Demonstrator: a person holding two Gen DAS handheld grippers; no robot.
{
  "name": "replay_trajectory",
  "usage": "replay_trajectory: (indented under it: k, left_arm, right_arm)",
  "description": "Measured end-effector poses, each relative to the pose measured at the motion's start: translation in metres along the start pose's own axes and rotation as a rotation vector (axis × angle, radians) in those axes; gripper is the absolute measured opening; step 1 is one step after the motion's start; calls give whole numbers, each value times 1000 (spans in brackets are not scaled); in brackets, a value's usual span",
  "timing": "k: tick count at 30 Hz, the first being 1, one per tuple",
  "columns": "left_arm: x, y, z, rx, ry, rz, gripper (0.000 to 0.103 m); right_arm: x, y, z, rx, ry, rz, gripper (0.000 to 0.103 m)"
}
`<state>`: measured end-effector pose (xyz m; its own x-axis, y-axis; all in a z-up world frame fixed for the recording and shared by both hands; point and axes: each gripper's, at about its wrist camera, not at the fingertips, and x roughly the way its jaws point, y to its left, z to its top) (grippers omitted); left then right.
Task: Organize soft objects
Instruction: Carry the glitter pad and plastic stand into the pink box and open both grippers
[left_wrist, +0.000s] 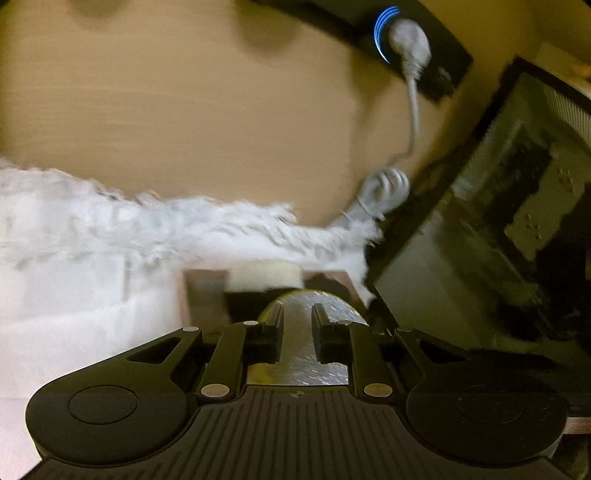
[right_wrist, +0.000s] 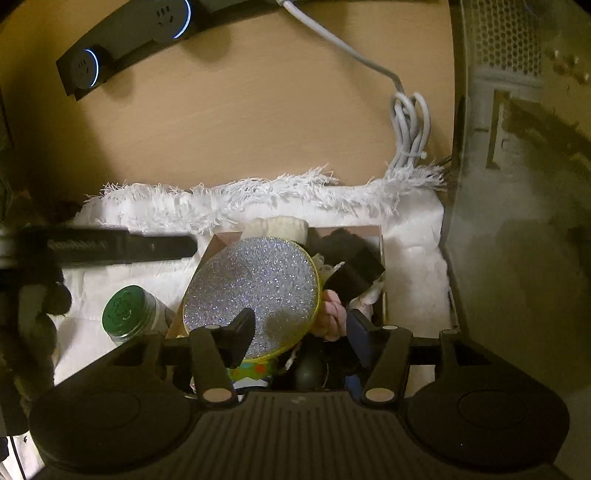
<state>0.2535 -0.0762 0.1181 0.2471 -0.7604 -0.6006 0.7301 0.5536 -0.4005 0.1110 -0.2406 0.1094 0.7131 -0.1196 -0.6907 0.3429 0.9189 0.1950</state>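
A small cardboard box (right_wrist: 383, 266) stands on a white fringed cloth (right_wrist: 221, 206). It holds several soft items: a round silver glitter pad with a yellow rim (right_wrist: 255, 291), a cream sponge (right_wrist: 280, 227), a pink soft piece (right_wrist: 334, 314) and black pieces (right_wrist: 351, 273). My right gripper (right_wrist: 299, 332) is open just above the box, fingers either side of the glitter pad's near edge. In the left wrist view the left gripper (left_wrist: 297, 325) has its fingers slightly apart over the glitter pad (left_wrist: 306, 332); whether it grips the pad I cannot tell. This view is blurred.
A green-lidded jar (right_wrist: 127, 314) stands left of the box. A black power strip (right_wrist: 122, 48) and a bundled white cable (right_wrist: 410, 125) lie on the wooden table. A grey computer case (right_wrist: 517, 184) stands to the right. The other gripper (right_wrist: 122, 245) reaches in from the left.
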Motion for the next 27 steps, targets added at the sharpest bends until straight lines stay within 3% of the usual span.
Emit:
replay_trajectory:
  k: [3, 8, 16, 22, 27]
  left_arm:
    - [15, -4, -5, 19, 55, 47, 18]
    - [31, 10, -8, -9, 87, 81, 18]
    - [50, 34, -15, -93, 92, 67, 20]
    - [50, 38, -11, -115, 94, 61, 22]
    - [34, 25, -14, -44, 22, 104, 25]
  right_arm:
    - [14, 7, 5, -26, 21, 14, 31]
    - [39, 31, 16, -138, 7, -28, 31]
    - [60, 45, 27, -227, 7, -57, 31]
    - [62, 39, 29, -191, 12, -32, 34]
    - [22, 39, 30, -60, -21, -41, 51]
